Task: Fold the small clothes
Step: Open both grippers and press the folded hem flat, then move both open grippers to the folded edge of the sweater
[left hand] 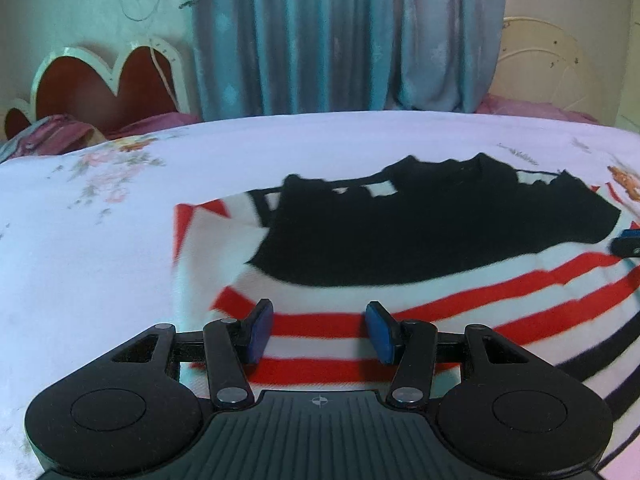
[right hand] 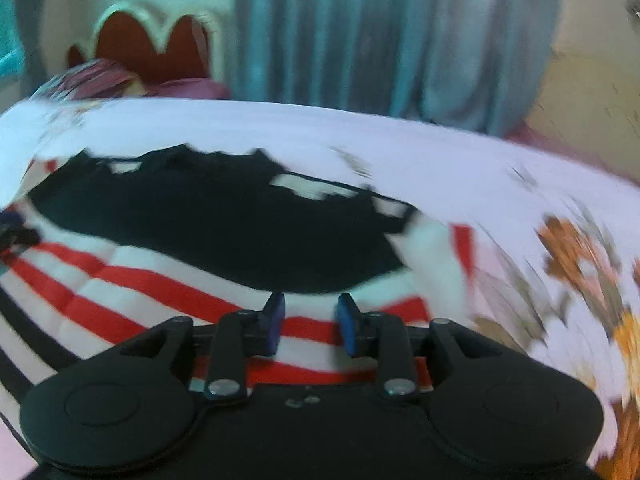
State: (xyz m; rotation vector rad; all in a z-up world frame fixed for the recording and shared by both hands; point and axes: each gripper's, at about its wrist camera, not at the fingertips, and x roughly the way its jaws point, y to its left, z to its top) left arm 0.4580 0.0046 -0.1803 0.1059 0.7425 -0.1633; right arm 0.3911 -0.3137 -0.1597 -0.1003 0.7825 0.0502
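1. Garment (left hand: 420, 248): small top, black upper part, red-and-white stripes below, lying on the white floral bedsheet (left hand: 100, 240). It sits straight ahead of both your grippers.
2. Your left gripper (left hand: 320, 332): jaws apart, blue pads over the striped part, nothing pinched between them.
3. Your right gripper (right hand: 310, 326): jaws apart with a narrower gap, also over the stripes, nothing clamped.
4. Left wrist view only: the right gripper's fingertips show at the right edge, by the black part's edge. A cream bed frame (left hand: 552, 64) stands at far right.
5. Right wrist view only: the garment's right edge is blurred, so you cannot tell how it lies there. Orange-brown print (right hand: 580, 256) on the sheet to its right. A dark tip at the left edge is too blurred to identify.
6. Both views: teal curtain (left hand: 344, 36) behind the bed, red heart-shaped headboard (left hand: 104, 84) at left, crumpled pink bedding (left hand: 60, 136) below it.
7. Nothing lies between the pads and the fabric.
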